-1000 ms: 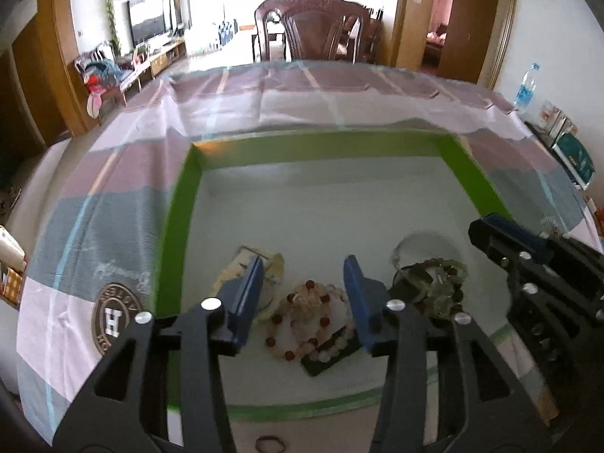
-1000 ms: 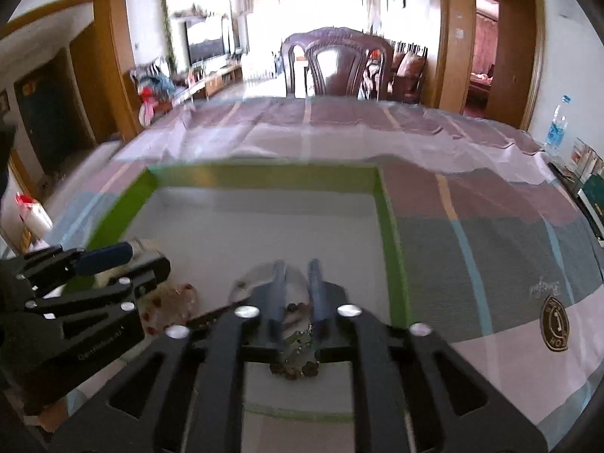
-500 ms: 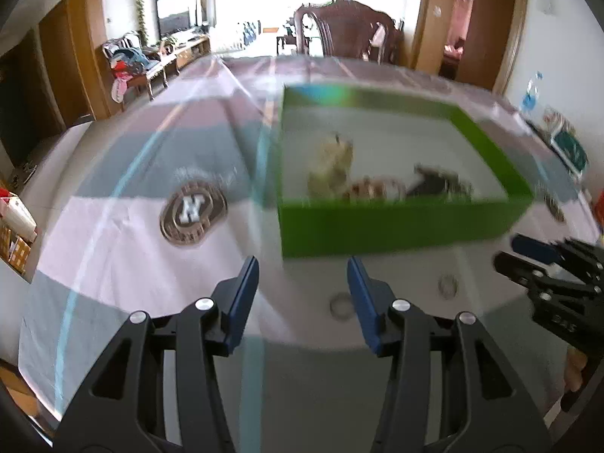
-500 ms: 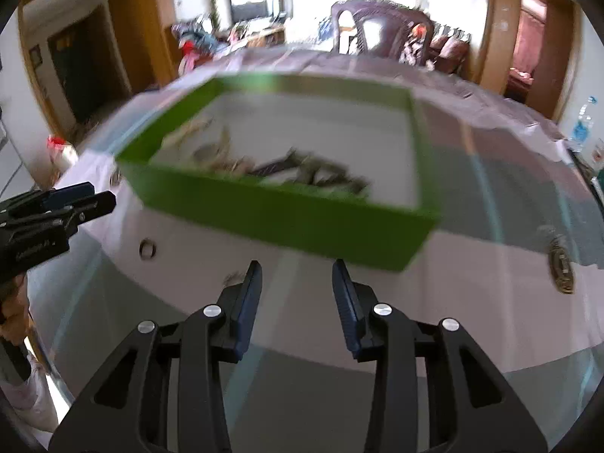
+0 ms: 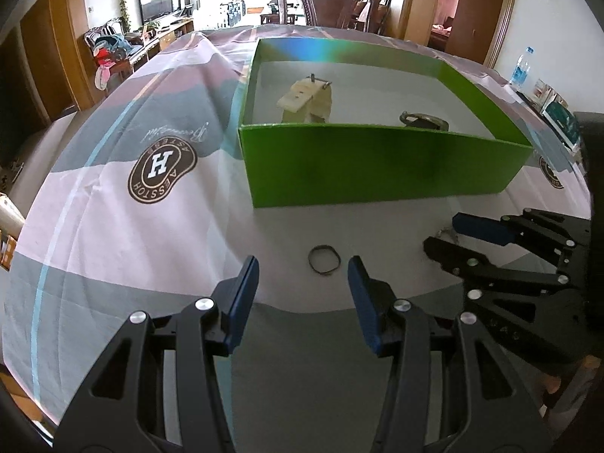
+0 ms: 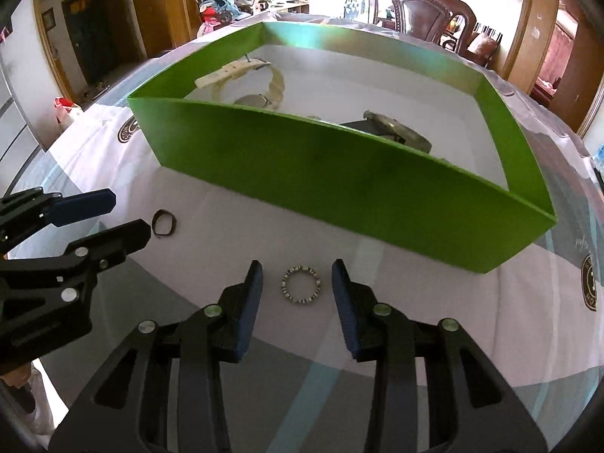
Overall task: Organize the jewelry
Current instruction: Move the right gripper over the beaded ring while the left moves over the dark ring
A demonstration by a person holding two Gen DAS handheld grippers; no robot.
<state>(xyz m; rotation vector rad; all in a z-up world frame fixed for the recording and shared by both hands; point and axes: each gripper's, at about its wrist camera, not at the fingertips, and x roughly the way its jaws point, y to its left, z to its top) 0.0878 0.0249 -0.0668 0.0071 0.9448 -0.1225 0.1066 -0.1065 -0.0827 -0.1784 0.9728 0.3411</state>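
Observation:
A green box stands on the clothed table and holds a cream-strap watch and a metal watch. A dark ring lies on the cloth just ahead of my open, empty left gripper. A small beaded ring lies between the open fingers of my right gripper, which also shows in the left wrist view. Both rings lie outside the box, in front of its near wall.
The tablecloth has pink, grey and white bands and a round brown logo. A carved wooden chair stands behind the table. A water bottle and boxes sit at the far right edge.
Both grippers have pulled back out of the box and lowered to the cloth in front of it. The right gripper, shut a second ago, is now open around the beaded ring.

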